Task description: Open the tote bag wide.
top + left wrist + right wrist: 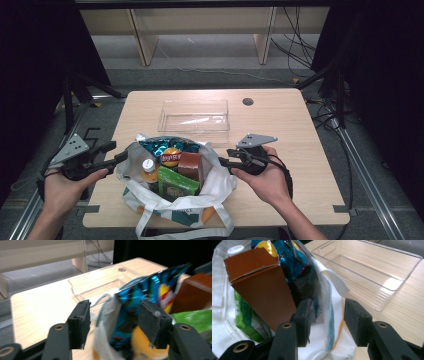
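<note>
A white tote bag (220, 185) stands at the table's near edge. It holds a blue chip bag (155, 146), a brown box (190, 165), a green packet (177, 184) and a white-capped bottle (148, 167). My left gripper (119, 151) is at the bag's left rim. In the left gripper view its jaws (116, 320) stand apart, with the bag's rim (106, 315) and the chip bag (140, 290) between them, unpressed. My right gripper (226, 156) is at the bag's right rim. Its jaws (330, 320) straddle the bag's fabric (337, 285) beside the brown box (262, 282), also apart.
A clear plastic tray (195, 117) lies empty on the wooden table (290, 130) just beyond the bag. A round cable hole (247, 101) is at the table's far side. Wooden shelving and loose cables stand on the floor behind.
</note>
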`<state>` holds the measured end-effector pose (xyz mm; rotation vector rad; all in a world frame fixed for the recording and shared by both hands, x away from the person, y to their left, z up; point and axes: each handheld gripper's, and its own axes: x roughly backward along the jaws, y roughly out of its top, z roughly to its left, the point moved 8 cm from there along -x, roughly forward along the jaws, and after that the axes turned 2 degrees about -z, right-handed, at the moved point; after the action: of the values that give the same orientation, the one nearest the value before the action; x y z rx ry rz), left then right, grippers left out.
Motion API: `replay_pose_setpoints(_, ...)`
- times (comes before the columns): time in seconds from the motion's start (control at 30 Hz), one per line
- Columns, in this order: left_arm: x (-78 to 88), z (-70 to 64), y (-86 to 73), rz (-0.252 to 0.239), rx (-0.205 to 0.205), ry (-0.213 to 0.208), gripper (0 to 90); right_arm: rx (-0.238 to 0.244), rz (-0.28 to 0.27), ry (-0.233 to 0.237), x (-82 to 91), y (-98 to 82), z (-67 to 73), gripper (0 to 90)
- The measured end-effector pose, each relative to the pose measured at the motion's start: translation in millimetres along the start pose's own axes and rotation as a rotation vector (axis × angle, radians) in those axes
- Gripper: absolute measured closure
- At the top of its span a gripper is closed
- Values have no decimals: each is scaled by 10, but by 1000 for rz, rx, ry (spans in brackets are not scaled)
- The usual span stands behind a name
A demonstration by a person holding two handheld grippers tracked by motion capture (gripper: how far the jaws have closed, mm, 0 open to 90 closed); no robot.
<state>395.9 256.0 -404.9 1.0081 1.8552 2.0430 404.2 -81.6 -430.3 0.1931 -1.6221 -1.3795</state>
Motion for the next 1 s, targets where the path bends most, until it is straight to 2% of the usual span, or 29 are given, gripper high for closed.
replay_pose_setpoints(0.03, -38, 24, -22, -1, 9, 7, 443, 5, 4, -2, -15, 6, -6, 570)
replay_pose_setpoints(0.1, -78, 47, -57, 9, 3, 6, 467, 2, 17, -5, -70, 10, -20, 567)
replay_pose_setpoints(0.17, -121, 109, -96, 5, 15, 30, 490, 6, 32, -12, -105, 4, -45, 567)
replay_pose_setpoints(0.23, -137, 134, -124, 14, 7, 37, 515, 25, 54, -8, -136, -10, -69, 582)
replay_pose_setpoints(0.27, -173, 158, -170, 10, -24, 41, 530, 35, 51, -9, -155, -16, -81, 592)
replay_pose_setpoints(0.3, -179, 159, -199, 23, -26, 40, 543, -11, 50, -11, -164, -26, -56, 596)
replay_pose_setpoints(0.37, -202, 151, -242, 37, -42, 37, 583, 0, 68, -7, -174, -46, -54, 628)
replay_pose_setpoints(0.47, -233, 138, -291, 60, -41, 31, 656, 45, 79, -16, -203, -59, -78, 695)
replay_pose_setpoints(0.53, -250, 133, -312, 76, -48, 29, 699, 47, 68, -14, -233, -60, -70, 739)
replay_pose_setpoints(0.57, -257, 126, -318, 81, -53, 26, 723, 39, 88, -9, -219, -68, -59, 761)
replay_pose_setpoints(0.6, -263, 117, -325, 88, -56, 23, 744, 68, 80, -8, -240, -66, -66, 780)
replay_pose_setpoints(0.63, -267, 106, -334, 99, -59, 26, 772, 49, 92, -14, -235, -81, -52, 807)
replay_pose_setpoints(0.67, -275, 98, -336, 102, -60, 24, 793, 70, 83, -5, -257, -81, -47, 820)
replay_pose_setpoints(0.73, -280, 94, -340, 106, -57, 33, 824, 63, 97, -9, -268, -100, -40, 840)
replay_pose_setpoints(0.77, -280, 98, -348, 112, -68, 37, 840, 69, 102, -10, -280, -108, -40, 850)
replay_pose_setpoints(0.8, -285, 90, -361, 113, -68, 41, 854, 86, 93, -6, -298, -107, -46, 861)
replay_pose_setpoints(0.87, -291, 83, -395, 121, -73, 42, 862, 81, 93, -24, -304, -118, -53, 888)
replay_pose_setpoints(0.9, -297, 80, -417, 122, -74, 45, 864, 94, 85, -24, -313, -119, -63, 890)
replay_pose_setpoints(0.93, -302, 79, -428, 121, -75, 45, 864, 82, 89, -27, -324, -134, -53, 892)
replay_pose_setpoints(0.97, -308, 78, -444, 124, -71, 49, 864, 110, 85, -27, -339, -140, -69, 894)
replay_pose_setpoints(1.0, -316, 77, -456, 124, -67, 48, 864, 74, 101, -46, -329, -163, -57, 894)
